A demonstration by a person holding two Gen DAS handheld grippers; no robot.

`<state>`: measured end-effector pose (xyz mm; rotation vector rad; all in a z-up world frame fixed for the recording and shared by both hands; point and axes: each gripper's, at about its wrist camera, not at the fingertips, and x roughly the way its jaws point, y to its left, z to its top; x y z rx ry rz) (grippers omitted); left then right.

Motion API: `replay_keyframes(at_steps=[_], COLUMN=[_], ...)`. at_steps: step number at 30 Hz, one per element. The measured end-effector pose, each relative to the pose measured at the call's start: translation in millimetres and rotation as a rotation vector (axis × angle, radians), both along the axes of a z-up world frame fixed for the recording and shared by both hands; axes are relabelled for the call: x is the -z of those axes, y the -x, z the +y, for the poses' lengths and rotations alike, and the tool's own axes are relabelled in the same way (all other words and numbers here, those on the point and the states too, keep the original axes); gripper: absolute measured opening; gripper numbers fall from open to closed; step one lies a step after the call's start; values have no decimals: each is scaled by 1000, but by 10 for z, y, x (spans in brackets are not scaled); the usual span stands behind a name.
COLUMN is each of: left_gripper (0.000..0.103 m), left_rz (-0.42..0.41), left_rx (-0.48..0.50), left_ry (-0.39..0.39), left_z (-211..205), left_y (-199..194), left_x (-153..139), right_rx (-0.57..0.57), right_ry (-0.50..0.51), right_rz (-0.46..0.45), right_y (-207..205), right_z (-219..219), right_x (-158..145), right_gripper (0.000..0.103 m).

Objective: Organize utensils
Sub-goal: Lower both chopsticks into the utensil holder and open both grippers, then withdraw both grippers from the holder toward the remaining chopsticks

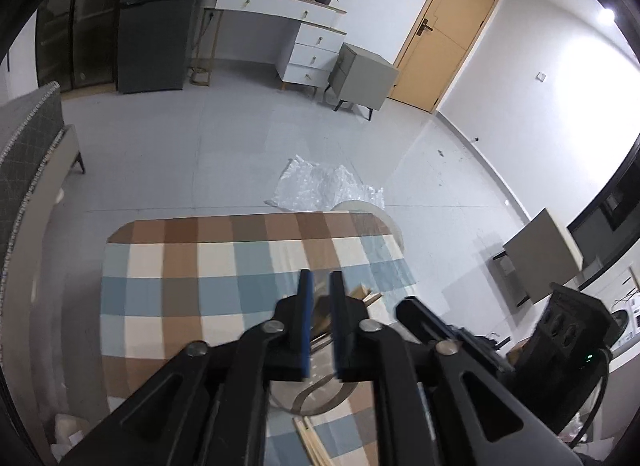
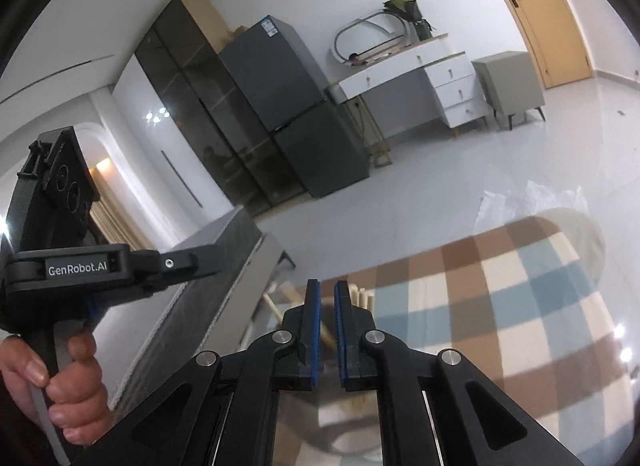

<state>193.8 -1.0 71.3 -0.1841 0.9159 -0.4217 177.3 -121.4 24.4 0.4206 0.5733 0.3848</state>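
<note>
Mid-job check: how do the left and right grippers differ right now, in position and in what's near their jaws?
The left gripper hangs over the middle of the checked tablecloth. The right gripper sits near the cloth's edge, with the grey sofa beyond it. Pale chopsticks stand right beside the right gripper's jaws, while only blurred wood pieces show by the left gripper. Shared: both have narrowly parted jaws, and it is unclear whether either grips anything.

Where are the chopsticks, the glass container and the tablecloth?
chopsticks (image 2: 362, 296): right wrist view, upper ends beside the fingers.
glass container (image 1: 316, 396): left wrist view, near rim below the fingers.
tablecloth (image 1: 180, 266): left wrist view, bare checked patch.
</note>
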Motion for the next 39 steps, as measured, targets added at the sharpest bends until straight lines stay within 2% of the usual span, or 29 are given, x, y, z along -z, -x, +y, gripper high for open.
replay_keyframes(at_steps=[2,4,6,8,11,15,17,19,24,29,39], left_gripper=[36,43,47,52,63,65,69,74,77,82,83], left_rz=[-24,-53,-75,-97,-140,-166,-173,-182,-211,-222,-234], left_rx=[-21,-33,-46,-60,-96,-117,-126,-145,-162,-193,-225], left_ry=[-24,-25,-43,-53,-81,-84,-85,-93,-104,-103,-103], left_z=[20,59,76,94,97,110,120,126,131,163,193], left_y=[135,243,352,473,663,789,853,918,1106,1242,1500], left_x=[-54,-81,-120,-163,-247,-280,-285,-288,-271,-203,32], right_rx=[5,19,25,35,42,49,52,57,69,81,82], right_ry=[3,-1,6,23,32,53,56,65,86,104,163], right_rz=[-7,-11,-18,-27,-54,-93,-107,-124,-150,-168,-158], right_y=[94,221,345,464,652,893,976,1080,1292,1465,1722], right_z=[-29,-81,-116,-140,-164,-175,-177,-182,-201,-207,-148], right_x=[-30,-73,-123,-186,-310,-453,-502,-549,-623,-624,-460], right_gripper=[21,30,33,43,47,54,62,64,71,77,85])
